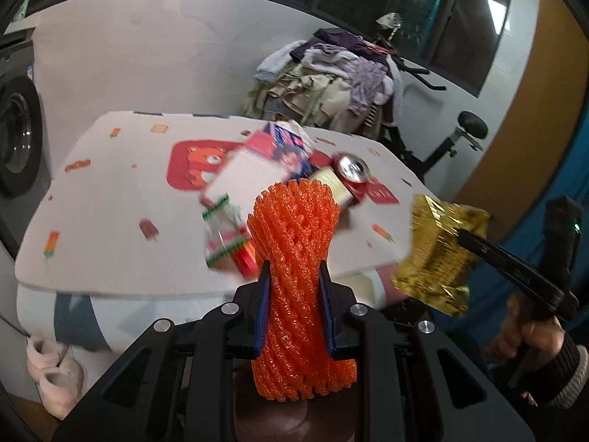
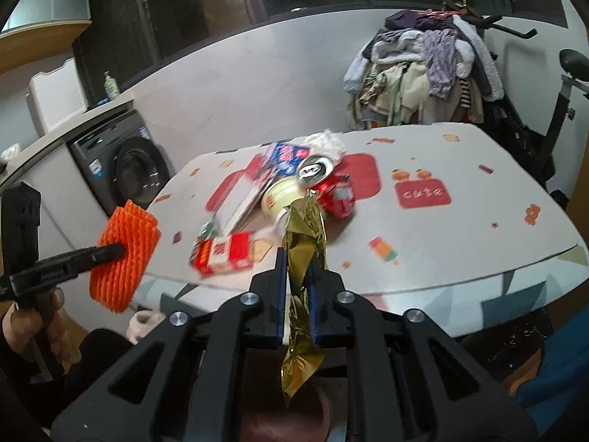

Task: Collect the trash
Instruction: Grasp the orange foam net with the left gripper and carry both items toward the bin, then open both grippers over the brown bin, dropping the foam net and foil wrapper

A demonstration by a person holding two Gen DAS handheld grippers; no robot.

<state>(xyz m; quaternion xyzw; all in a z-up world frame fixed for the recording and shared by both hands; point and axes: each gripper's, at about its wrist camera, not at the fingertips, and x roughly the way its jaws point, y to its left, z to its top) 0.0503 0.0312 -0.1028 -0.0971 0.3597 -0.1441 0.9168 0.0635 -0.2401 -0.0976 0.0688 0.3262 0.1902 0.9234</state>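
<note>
Left hand-held gripper clenched on an orange foam net, held upright above the tabletop's near edge. Right hand-held gripper clenched on a crumpled gold wrapper. Beyond both, on the tabletop: a red can on its side, a white box, and a red packet, clustered together.

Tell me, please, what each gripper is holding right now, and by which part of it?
The left gripper pinches the orange foam net sleeve across its middle. The right gripper clamps the gold foil wrapper around its middle.
</note>
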